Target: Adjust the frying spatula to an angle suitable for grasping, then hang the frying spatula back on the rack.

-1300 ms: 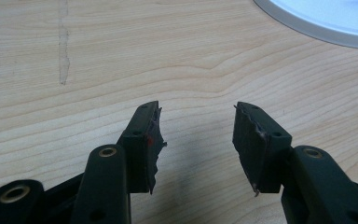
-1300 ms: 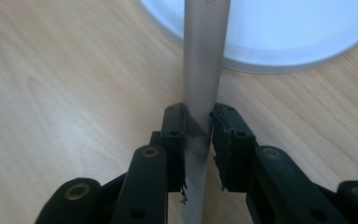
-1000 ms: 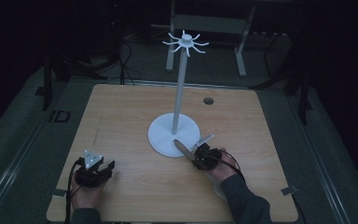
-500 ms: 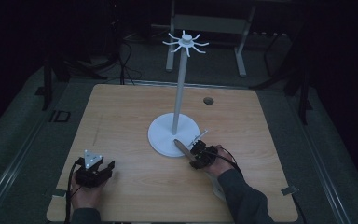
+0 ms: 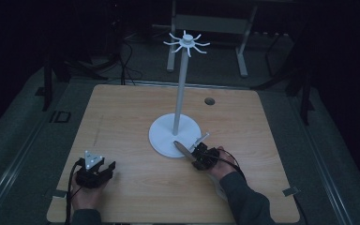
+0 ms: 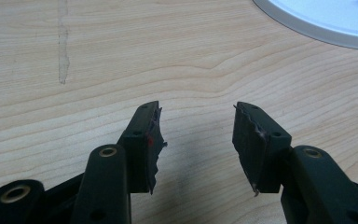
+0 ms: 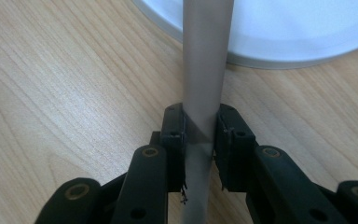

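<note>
Right gripper (image 7: 200, 135) clamped on grey rod (image 7: 204, 70) after jaws just closing; rod runs ahead of gripper over rim of white stand base (image 5: 161, 136). Left gripper (image 6: 196, 140) wide, nothing between jaws, low over table (image 6: 74, 70).

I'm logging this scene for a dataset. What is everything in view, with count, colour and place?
table: one, light wood, centre, with a dark round hole near its far right edge
stand: one, white, round base mid-table, tall pole, spiked top
strip: one, grey, flat, lying from the right gripper onto the stand's base
frame: one, grey metal, on the floor behind the table
cables: a few, black, on the floor at far left
left gripper: one, black, near left of table, fingers apart with nothing between
right gripper: one, black, by the base, jaws have just been closing, shut on the strip
hands: two, one on each gripper, near edge
</note>
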`<act>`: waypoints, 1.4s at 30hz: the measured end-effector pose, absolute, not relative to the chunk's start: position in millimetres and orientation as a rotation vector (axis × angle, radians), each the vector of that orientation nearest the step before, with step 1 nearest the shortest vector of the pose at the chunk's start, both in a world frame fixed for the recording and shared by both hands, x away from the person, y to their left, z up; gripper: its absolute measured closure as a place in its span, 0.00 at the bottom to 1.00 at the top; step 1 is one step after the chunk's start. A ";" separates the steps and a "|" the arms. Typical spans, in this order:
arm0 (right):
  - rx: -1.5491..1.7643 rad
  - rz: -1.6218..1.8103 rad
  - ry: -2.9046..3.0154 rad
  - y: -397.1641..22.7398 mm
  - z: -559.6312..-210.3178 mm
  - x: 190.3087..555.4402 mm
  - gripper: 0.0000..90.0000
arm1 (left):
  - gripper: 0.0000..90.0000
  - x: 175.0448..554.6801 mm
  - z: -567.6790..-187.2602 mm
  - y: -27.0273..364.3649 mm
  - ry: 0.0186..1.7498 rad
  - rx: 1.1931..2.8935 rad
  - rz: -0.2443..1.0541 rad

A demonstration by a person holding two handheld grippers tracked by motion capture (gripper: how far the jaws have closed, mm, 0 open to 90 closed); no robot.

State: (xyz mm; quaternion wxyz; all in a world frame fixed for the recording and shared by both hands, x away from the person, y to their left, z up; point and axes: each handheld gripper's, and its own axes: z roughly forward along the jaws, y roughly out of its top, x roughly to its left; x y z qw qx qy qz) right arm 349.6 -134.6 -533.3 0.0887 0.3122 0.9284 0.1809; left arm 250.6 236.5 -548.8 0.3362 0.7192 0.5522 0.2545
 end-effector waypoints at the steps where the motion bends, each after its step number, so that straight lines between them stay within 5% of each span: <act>1: 0.925 0.544 2.754 -135.3 -532.9 348.5 0.83 | 0.58 250.7 -548.8 236.7 1.441 1.876 0.661; 42: 0.972 1.034 2.340 -180.1 -476.5 325.1 0.83 | 0.53 252.0 -549.3 235.3 1.450 1.887 0.652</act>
